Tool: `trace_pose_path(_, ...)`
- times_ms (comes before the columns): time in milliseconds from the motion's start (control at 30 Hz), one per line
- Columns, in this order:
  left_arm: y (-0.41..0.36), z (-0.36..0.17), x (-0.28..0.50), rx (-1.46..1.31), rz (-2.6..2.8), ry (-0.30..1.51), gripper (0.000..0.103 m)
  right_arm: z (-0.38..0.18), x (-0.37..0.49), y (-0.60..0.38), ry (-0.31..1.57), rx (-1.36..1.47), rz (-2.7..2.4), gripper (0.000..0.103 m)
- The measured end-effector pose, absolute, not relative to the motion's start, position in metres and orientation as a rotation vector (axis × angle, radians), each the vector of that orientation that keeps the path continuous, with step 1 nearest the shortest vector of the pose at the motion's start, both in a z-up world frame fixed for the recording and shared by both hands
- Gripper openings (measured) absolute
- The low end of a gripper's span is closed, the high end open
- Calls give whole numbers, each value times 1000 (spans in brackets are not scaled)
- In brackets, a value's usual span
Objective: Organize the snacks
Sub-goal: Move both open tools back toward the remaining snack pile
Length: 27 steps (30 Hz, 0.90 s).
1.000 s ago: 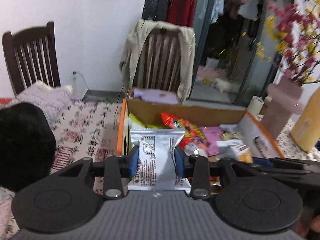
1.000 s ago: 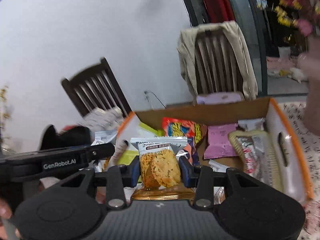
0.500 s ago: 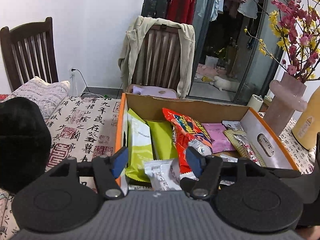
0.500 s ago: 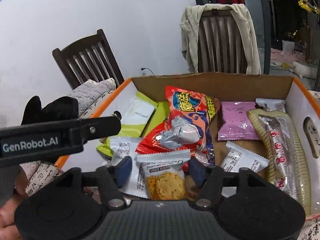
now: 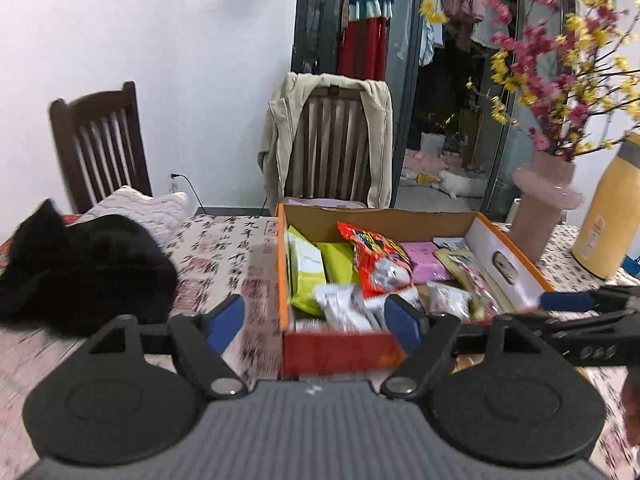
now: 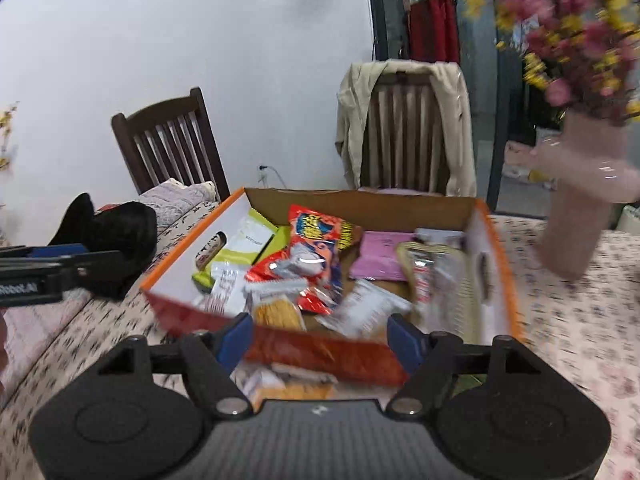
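Both grippers are seen w/ jaws spread apart and nothing pinched between the blue pads; they've just been opening. The left gripper [image 5: 314, 322] is held over the near edge of the cardboard box [image 5: 344, 350], approx. at its left front corner, and the right gripper [image 6: 320, 338] is held over the same front wall from the other side.

The snacks are all found inside the box: a red chip bag [image 6: 316, 240] propped in the middle, green packets [image 5: 306, 270] leaned vs. the left wall, a pink packet [image 6: 382, 256] toward the back, a white sachet [image 5: 340, 306] and a cookie pack [image 6: 276, 312] piled near the front wall. More wrappers are glimpsed on the tablecloth below the right gripper, too blurred to be ID'd.

A black hat [image 5: 80, 268] is left on the table to the left, a pink vase [image 6: 580, 200] w/ blossoms and a yellow flask [image 5: 608, 208] to the right.
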<state>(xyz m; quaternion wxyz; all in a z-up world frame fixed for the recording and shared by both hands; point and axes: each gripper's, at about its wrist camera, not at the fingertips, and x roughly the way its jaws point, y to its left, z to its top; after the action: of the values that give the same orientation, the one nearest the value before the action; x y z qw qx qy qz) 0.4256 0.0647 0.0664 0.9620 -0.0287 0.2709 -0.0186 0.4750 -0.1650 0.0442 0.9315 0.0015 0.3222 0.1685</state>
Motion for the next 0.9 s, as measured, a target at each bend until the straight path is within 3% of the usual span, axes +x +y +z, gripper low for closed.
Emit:
trace_pose_path(467,58,61,215,-137,-18,477,89,79,256,-232,483,66,342,86)
trace_pose_path(900,50,21,73,-75,56,473,91,25,107,-242,478,91,248,87)
